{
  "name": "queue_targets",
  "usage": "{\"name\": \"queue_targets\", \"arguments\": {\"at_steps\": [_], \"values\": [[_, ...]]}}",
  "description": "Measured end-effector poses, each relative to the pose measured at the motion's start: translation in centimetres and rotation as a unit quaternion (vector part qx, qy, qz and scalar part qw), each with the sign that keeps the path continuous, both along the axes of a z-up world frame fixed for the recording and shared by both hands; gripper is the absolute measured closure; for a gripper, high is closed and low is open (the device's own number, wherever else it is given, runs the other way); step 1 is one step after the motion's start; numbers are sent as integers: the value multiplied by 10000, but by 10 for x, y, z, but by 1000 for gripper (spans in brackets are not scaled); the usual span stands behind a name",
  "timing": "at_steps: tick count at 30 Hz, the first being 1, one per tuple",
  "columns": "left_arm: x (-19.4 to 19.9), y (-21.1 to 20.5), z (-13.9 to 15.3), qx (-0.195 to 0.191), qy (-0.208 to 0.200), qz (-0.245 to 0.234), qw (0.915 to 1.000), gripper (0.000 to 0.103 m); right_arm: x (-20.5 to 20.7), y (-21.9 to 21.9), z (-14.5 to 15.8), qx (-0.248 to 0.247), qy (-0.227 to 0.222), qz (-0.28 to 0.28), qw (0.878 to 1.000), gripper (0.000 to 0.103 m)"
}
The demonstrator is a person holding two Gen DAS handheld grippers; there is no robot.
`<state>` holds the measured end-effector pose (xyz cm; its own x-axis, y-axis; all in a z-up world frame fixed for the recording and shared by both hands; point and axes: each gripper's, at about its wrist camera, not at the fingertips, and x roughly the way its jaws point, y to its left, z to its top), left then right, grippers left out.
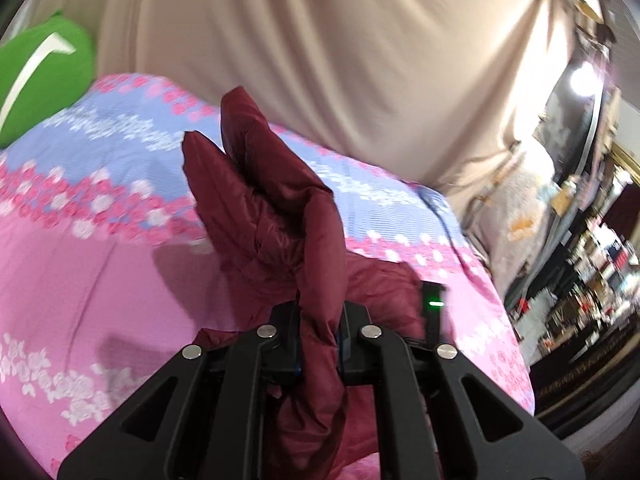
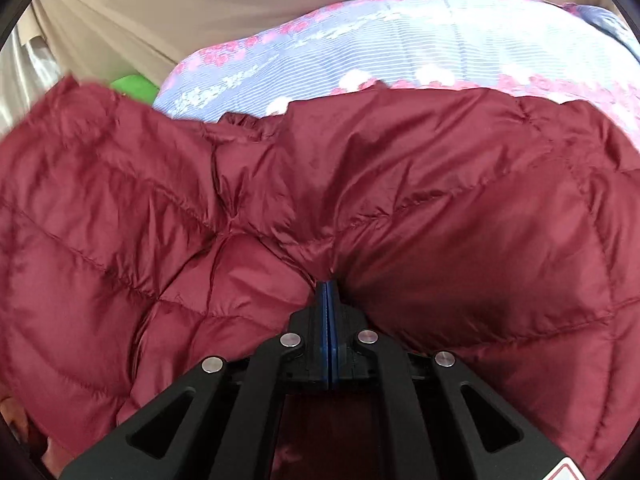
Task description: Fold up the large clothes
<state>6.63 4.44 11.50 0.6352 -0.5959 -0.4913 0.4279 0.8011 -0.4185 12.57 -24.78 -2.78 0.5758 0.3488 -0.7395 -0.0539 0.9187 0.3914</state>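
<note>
A dark red quilted puffer jacket (image 2: 320,184) lies over a bed with a pink and blue flowered cover (image 1: 92,248). My left gripper (image 1: 319,312) is shut on a bunched fold of the jacket (image 1: 276,200), which rises in front of it above the bed. In the right wrist view my right gripper (image 2: 328,286) has its blue pads pressed together, pinching the jacket's fabric at the tips; the jacket spreads wide to both sides and fills most of that view. A black device with a green light (image 1: 434,303) shows beside the jacket.
A green cushion (image 1: 36,76) lies at the bed's far left corner. A beige curtain (image 1: 320,40) hangs behind the bed. To the right of the bed is a cluttered area with shelves (image 1: 592,272). The bed's right edge (image 1: 516,320) drops away.
</note>
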Motion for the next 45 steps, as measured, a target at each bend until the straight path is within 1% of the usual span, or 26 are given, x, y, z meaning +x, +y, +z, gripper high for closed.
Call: {"name": "queue_targets", "arguments": {"at_steps": [2,4,7,9,11,12,14,16,17,18,19,21,25,28,31,33,35,38,41,42,43,44,45], "values": [[-5,-19,7,23,-87,-254,9996,94,8,5,-3,56,5,90,9999,98],[-10,-39,11,44,-150,-487,9987,94,7,3,-4,209,22,103,9997,98],[-10,-67,11,94,-118,-807,9966,94,1,-7,-2,506,67,-40,9987,99],[-8,-82,9,162,-83,-938,9954,94,-12,-16,10,588,48,-198,9981,97],[-6,-97,5,242,-33,-1028,9944,94,-38,-35,31,463,-240,-456,9976,97],[-6,-101,3,256,-19,-1074,9939,94,-56,-51,41,419,-399,-687,9960,97],[-6,-112,1,289,3,-1175,9927,94,-81,-81,45,420,-495,-1098,9918,97],[-6,-125,-1,353,8,-1264,9913,94,-100,-111,38,364,-393,-1587,9859,96],[-6,-130,-2,381,19,-1313,9906,94,-104,-122,31,418,-310,-1690,9842,96],[-6,-138,-4,414,36,-1382,9895,94,-103,-130,22,552,-207,-1723,9833,98],[-6,-148,-8,466,61,-1481,9879,94,-101,-136,12,790,-114,-1692,9823,99],[-5,-165,-12,591,83,-1618,9850,94,-98,-136,1,898,-36,-1583,9833,99],[-5,-212,-34,971,199,-1919,9764,94,-90,-127,-8,881,16,-1336,9871,99],[-6,-242,-55,1213,345,-2114,9692,94,-94,-131,-8,1069,19,-1331,9853,99],[-5,-265,-77,1427,509,-2224,9631,94,-118,-161,0,1324,-111,-1553,9789,99],[-5,-276,-88,1564,563,-2241,9603,94,-138,-175,8,1362,-273,-1718,9753,98],[-8,-285,-96,1718,521,-2242,9579,94,-160,-187,16,1270,-415,-1912,9724,95],[-11,-298,-107,1959,443,-2220,9542,92,-185,-191,26,1093,-531,-2111,9699,93],[-16,-300,-111,2030,368,-2203,9534,83,-205,-183,33,962,-624,-2142,9700,91],[-20,-297,-107,1990,341,-2229,9537,74,-205,-181,37,951,-651,-2143,9699,88],[-24,-292,-100,1897,311,-2257,9550,63,-211,-175,42,876,-716,-2164,9697,84],[-29,-285,-90,1761,252,-2288,9571,57,-217,-178,47,797,-789,-2165,9698,82],[-36,-271,-73,1524,115,-2306,9610,49,-222,-174,55,679,-924,-2134,9702,77]]}}
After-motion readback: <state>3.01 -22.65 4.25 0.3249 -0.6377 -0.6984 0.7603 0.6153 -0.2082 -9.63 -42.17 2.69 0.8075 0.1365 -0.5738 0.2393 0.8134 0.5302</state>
